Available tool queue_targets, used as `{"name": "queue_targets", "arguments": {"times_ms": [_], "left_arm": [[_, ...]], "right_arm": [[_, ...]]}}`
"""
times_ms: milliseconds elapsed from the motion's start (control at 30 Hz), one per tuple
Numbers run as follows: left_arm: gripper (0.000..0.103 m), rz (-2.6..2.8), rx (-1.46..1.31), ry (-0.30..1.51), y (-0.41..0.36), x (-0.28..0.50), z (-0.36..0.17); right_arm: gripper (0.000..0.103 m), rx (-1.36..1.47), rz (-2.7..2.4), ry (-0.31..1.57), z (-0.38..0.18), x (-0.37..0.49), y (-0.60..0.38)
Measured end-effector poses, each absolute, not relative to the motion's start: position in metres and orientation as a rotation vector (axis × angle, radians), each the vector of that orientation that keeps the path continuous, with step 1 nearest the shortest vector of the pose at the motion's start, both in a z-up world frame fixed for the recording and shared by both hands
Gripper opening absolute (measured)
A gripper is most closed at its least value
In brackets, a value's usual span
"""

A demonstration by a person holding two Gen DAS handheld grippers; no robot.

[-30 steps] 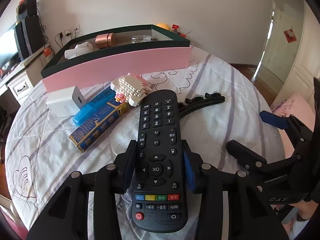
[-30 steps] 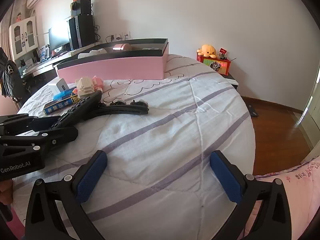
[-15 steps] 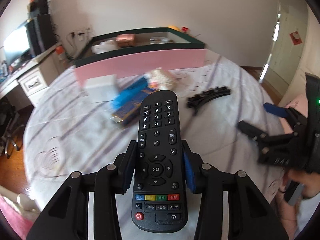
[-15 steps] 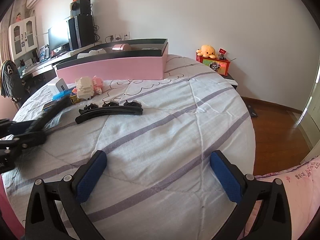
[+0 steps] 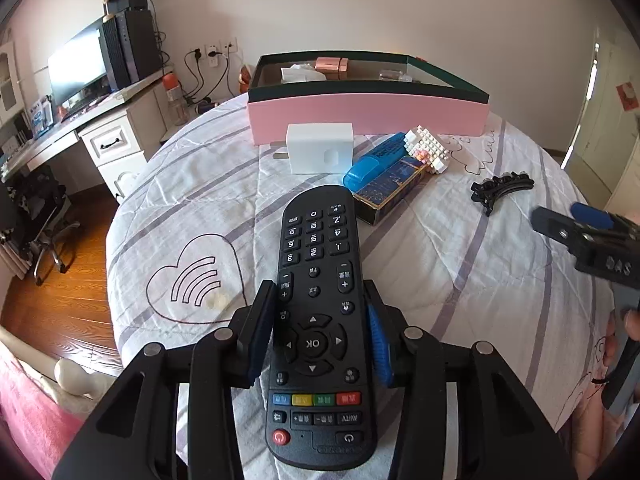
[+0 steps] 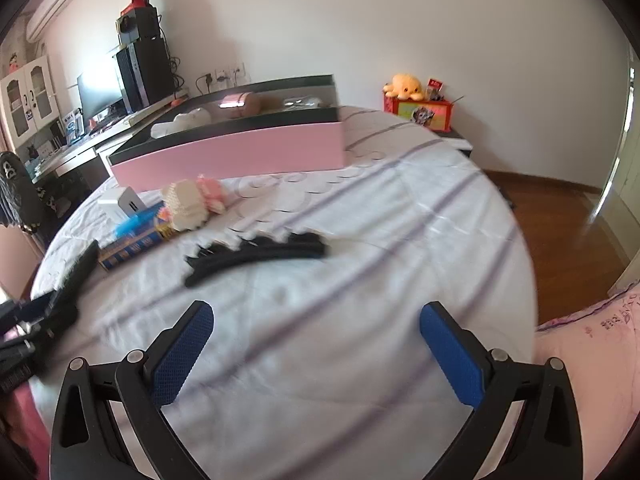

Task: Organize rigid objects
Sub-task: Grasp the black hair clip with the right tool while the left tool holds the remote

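My left gripper (image 5: 318,300) is shut on a black remote (image 5: 316,240), its blue pads pressed against both long sides, held above the striped bed cover. Beyond it lie a white charger (image 5: 320,148), a blue highlighter (image 5: 374,160) on a dark blue box (image 5: 394,190), a white and pink brick figure (image 5: 428,150) and a black hair clip (image 5: 502,188). A pink box (image 5: 368,114) with a dark rim stands behind them and holds several items. My right gripper (image 6: 316,320) is open over bare bed cover, short of the hair clip (image 6: 256,254).
The bed's left edge drops to a wooden floor (image 5: 60,312) with a desk (image 5: 100,132) and a chair beside it. A plush toy on a red box (image 6: 418,104) stands at the far right. A hand (image 5: 624,340) holds the right gripper's handle.
My left gripper has carried the remote sideways, away from the pile toward the bed's left edge. The right gripper's view has shifted a little closer to the hair clip and is blurred.
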State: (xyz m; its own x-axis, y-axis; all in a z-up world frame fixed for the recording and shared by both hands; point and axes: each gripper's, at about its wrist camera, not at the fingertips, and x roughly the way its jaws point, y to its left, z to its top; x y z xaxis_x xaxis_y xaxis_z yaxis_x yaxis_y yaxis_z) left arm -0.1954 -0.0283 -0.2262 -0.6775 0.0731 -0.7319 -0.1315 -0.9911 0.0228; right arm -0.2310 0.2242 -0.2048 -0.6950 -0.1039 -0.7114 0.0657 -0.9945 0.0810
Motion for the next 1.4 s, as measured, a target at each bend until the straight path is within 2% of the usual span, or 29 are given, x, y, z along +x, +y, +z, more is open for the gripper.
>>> {"name": "queue_targets", "arguments": {"times_ms": [133, 267, 433, 633, 967, 1067, 1233, 1267, 1300, 1400], "left_arm": [[0.046, 2.758, -1.194, 0.103, -0.03, -0.196, -0.228], [0.05, 2.739, -1.187, 0.074, -0.033, -0.197, -0.227], [0.055, 2.73, -1.184, 0.087, -0.031, -0.197, -0.227], [0.061, 2.729, -1.191, 0.085, -0.032, -0.197, -0.227], [0.068, 2.734, -1.207, 0.076, -0.034, -0.198, -0.228], [0.07, 2.734, -1.209, 0.085, -0.033, -0.198, -0.228], [0.074, 2.726, -1.217, 0.094, -0.032, -0.198, -0.228], [0.075, 2.724, -1.218, 0.099, -0.032, -0.198, -0.229], [0.075, 2.723, -1.218, 0.101, -0.032, -0.198, -0.229], [0.075, 2.718, -1.217, 0.099, -0.033, -0.198, -0.229]], "right_arm": [[0.103, 1.262, -2.83, -0.036, -0.203, -0.252, 0.203], [0.103, 1.318, -2.788, -0.115, -0.201, -0.274, 0.193], [0.103, 1.443, -2.768, -0.072, -0.212, -0.294, 0.184], [0.103, 1.414, -2.817, 0.009, -0.214, -0.27, 0.202], [0.103, 1.422, -2.94, -0.018, -0.208, -0.24, 0.263], [0.103, 1.352, -2.905, -0.083, -0.202, -0.244, 0.26], [0.103, 1.301, -2.865, -0.005, -0.203, -0.263, 0.242], [0.099, 1.301, -2.853, 0.006, -0.205, -0.268, 0.238], [0.086, 1.304, -2.836, 0.019, -0.207, -0.272, 0.236], [0.064, 1.284, -2.801, 0.074, -0.209, -0.274, 0.233]]}}
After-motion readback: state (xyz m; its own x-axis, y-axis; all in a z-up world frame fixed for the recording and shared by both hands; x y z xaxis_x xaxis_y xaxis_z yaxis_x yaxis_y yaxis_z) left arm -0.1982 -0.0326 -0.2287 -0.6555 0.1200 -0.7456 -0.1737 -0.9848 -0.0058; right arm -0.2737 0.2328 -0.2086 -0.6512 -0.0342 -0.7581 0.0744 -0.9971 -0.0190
